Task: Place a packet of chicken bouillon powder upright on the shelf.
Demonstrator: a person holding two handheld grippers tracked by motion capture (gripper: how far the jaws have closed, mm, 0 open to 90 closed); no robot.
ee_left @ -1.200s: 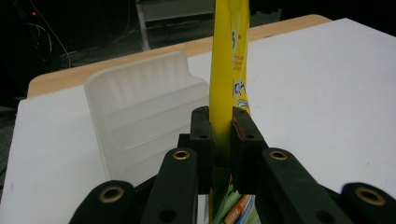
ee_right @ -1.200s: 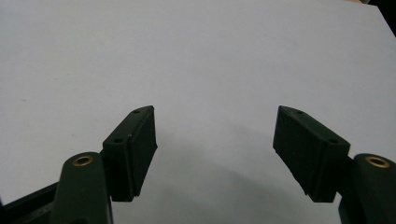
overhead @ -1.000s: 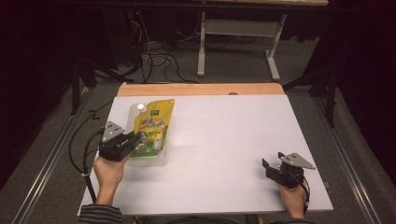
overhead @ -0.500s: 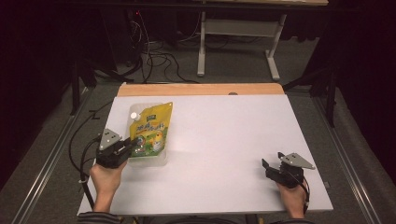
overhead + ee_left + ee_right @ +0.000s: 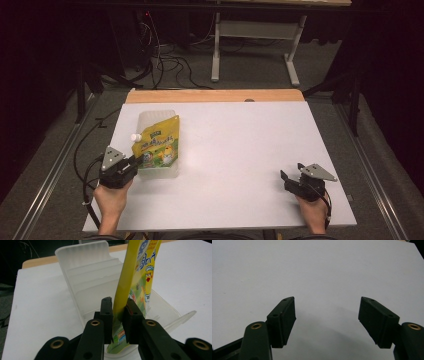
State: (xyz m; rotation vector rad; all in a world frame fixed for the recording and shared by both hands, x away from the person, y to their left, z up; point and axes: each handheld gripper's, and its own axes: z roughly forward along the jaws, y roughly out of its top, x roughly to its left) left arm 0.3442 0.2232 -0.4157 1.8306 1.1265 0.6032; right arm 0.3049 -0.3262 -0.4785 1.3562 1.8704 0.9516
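A yellow spouted pouch (image 5: 157,145) with a white cap (image 5: 134,137) lies in a translucent plastic tray (image 5: 155,117) at the table's left. In the left gripper view the pouch (image 5: 140,270) stands edge-on over the ribbed tray (image 5: 82,257). My left gripper (image 5: 137,162) (image 5: 118,307) grips the pouch's bottom edge. Its jaws have just been opening a little, but both pads still touch the pouch. My right gripper (image 5: 286,177) (image 5: 327,315) rests open near the front right of the table, nothing between its jaws.
The white table top (image 5: 235,150) has a wooden strip (image 5: 215,95) along its far edge. Cables (image 5: 170,62) and a desk frame (image 5: 252,50) are on the floor beyond. A black cable (image 5: 82,165) trails off the table's left side.
My left gripper has drawn back toward the near left edge and sunk, taking the pouch's lower end with it. The right gripper has stayed put.
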